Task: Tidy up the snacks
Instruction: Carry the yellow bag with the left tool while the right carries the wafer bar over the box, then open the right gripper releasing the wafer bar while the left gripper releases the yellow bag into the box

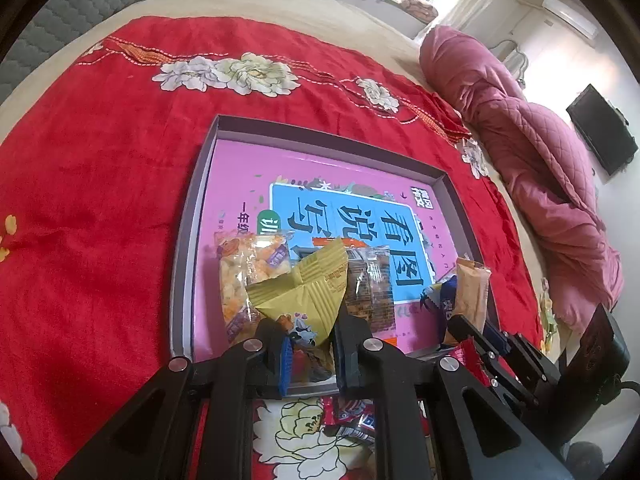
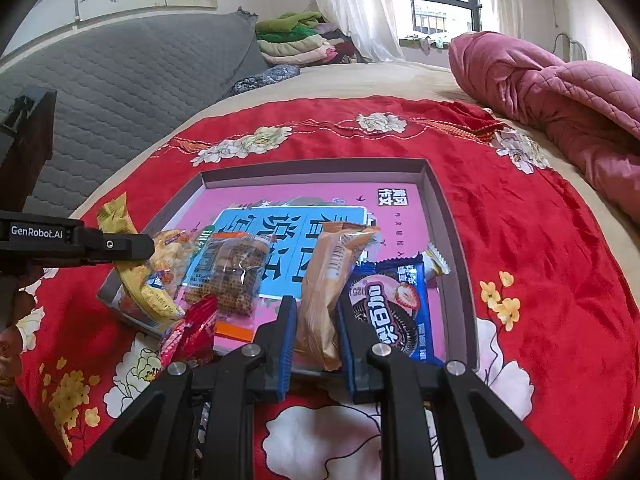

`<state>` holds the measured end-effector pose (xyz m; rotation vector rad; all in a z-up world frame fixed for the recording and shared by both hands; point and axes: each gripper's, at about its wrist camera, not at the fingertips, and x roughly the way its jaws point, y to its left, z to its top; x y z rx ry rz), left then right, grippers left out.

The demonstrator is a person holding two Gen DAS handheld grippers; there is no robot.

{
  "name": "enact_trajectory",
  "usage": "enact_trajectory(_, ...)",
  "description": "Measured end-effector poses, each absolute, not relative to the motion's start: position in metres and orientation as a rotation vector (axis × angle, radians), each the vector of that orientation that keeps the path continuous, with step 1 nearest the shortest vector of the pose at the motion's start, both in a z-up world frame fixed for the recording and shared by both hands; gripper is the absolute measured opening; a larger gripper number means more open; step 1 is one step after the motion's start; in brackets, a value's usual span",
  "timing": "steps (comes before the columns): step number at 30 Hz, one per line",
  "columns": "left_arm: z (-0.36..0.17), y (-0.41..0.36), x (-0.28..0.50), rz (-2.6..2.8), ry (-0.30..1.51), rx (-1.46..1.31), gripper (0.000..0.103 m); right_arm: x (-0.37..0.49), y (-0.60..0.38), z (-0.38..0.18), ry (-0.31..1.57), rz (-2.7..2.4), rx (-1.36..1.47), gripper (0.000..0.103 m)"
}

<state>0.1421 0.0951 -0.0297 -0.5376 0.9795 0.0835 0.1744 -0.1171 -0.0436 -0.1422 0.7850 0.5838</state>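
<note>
Blue pads of my right tongs [image 2: 316, 334] are pinched tight on an orange-tan snack packet [image 2: 332, 280], which stands up between them over the near edge of the shallow box [image 2: 448, 216]; my left tongs [image 1: 310, 346] are likewise narrow, clamped on a yellow wrapper [image 1: 308, 288] above the box's near left corner. Inside already lie a clear packet of puffed crackers [image 1: 244, 268], a dark brown-filled packet [image 2: 232, 276] and a blue strawberry cookie pack [image 2: 394, 308] just right of my right tongs. A red packet [image 2: 192, 332] sits outside on the red blanket [image 2: 540, 240], touching the near wall. My worry: both wrappers are slick and gripped near one end, so either could swing or slip out onto the blanket, and lowering them could knock the packets already placed.
</note>
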Motion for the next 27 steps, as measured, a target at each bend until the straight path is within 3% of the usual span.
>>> enact_trajectory(13, -0.0296, 0.0970, 0.1409, 0.081, 0.980, -0.551, 0.017, 0.1741, -0.1199, -0.0422, 0.785, 0.568, -0.138, 0.021)
enact_trajectory(27, -0.0302, 0.1001, 0.1393, 0.093, 0.983, -0.572, 0.023, 0.1751, -0.1271, -0.0374, 0.764, 0.541, -0.112, 0.035)
